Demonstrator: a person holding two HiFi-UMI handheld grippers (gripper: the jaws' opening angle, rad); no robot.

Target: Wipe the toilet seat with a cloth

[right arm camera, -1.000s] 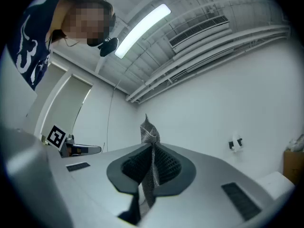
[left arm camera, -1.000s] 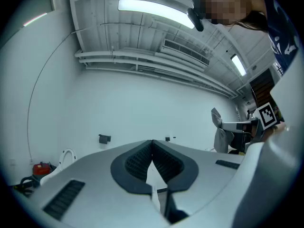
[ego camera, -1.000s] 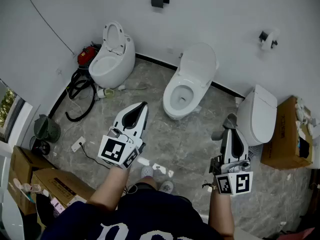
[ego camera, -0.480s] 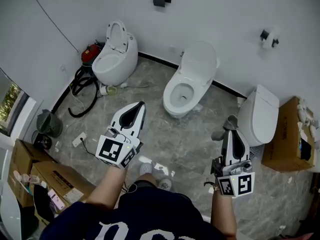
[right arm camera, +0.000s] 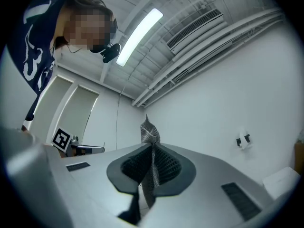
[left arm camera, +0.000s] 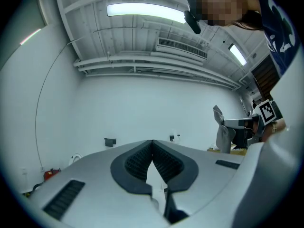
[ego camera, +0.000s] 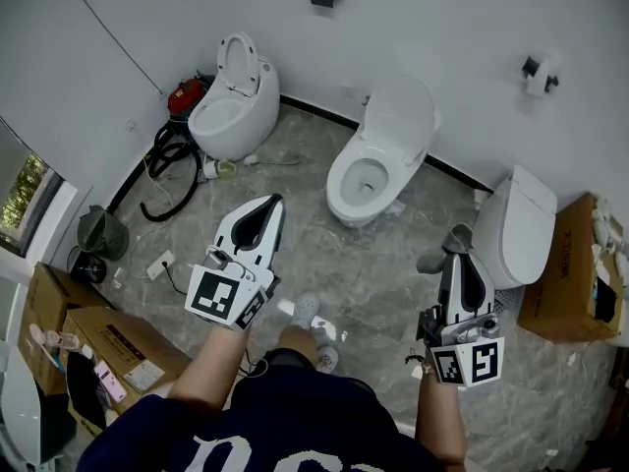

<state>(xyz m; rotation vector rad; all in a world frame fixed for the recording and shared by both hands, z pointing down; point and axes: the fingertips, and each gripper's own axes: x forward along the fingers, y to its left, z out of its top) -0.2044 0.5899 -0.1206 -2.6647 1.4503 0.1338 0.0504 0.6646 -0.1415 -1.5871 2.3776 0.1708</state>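
Fingers [right arm camera: 167, 167] on cloth [right arm camera: 150, 136] — grey marble floor [ego camera: 366, 275]

The grey cloth [right arm camera: 150, 133] stands pinched upright; the toilet seat [ego camera: 341, 191] seemingly lies down.

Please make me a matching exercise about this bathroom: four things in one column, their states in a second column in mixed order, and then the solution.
Things:
1. cloth
2. left gripper
3. middle toilet
4. right toilet

States:
a. lid closed
b. shut, holding nothing
c. held by the right gripper
d. lid raised, bowl open

Pairs: 1-c, 2-b, 3-d, 4-a.
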